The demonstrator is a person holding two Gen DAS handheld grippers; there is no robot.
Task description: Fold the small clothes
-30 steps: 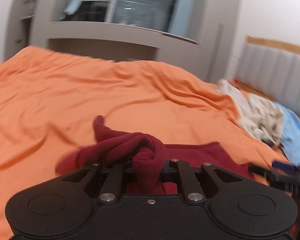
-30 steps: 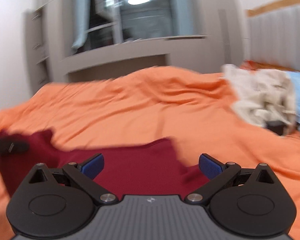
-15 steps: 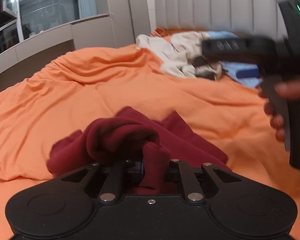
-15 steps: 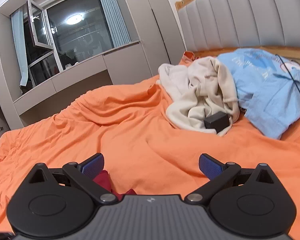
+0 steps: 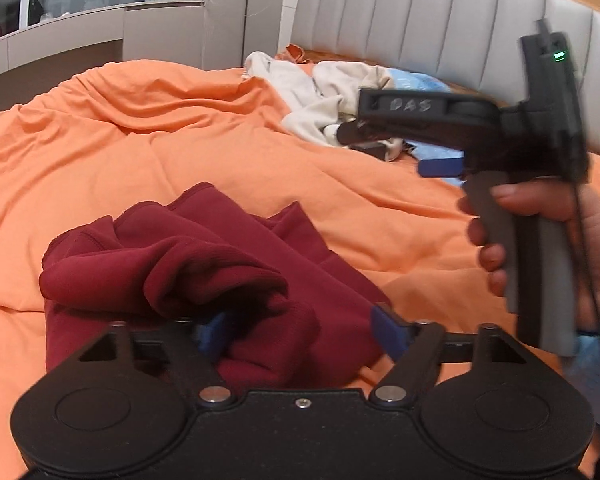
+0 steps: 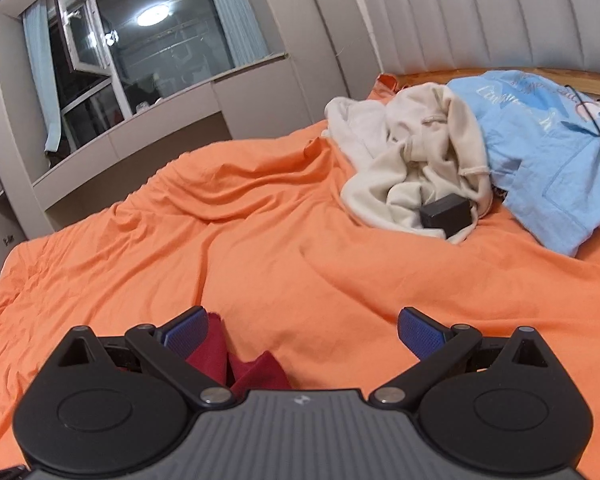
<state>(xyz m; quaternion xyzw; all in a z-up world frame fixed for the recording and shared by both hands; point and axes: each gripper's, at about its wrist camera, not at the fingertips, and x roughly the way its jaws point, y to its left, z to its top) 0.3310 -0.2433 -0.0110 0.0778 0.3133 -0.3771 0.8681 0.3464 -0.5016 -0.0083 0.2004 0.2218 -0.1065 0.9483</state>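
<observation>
Left hand-held gripper: its jaws have just been opening and now stand wide; half a second ago they pinched a bunched fold of the red cloth, and now neither blue pad presses on it, though a roll of the cloth lies between them.
Maroon garment: it lies in a crumpled heap on the orange bedsheet just ahead of the left hand-held gripper, one layer doubled over another, edges uneven.
Right hand-held gripper: jaws spread wide, nothing held; only a corner of the maroon garment shows by its left pad, and whether pad and cloth touch I cannot tell.
Right hand: seen from the left wrist view, it holds its tool raised above the bed, off to the right of the garment.
What changed: the grip is let go and the carried flap is now laid down on the rest of the cloth.
Meaning for the task: one fold looks delivered, but the result is lumpy rather than flat, so smoothing or a further fold is probably still needed.
Other clothes: a cream garment and a light blue garment wait in a pile near the headboard, well apart from the maroon one.
</observation>
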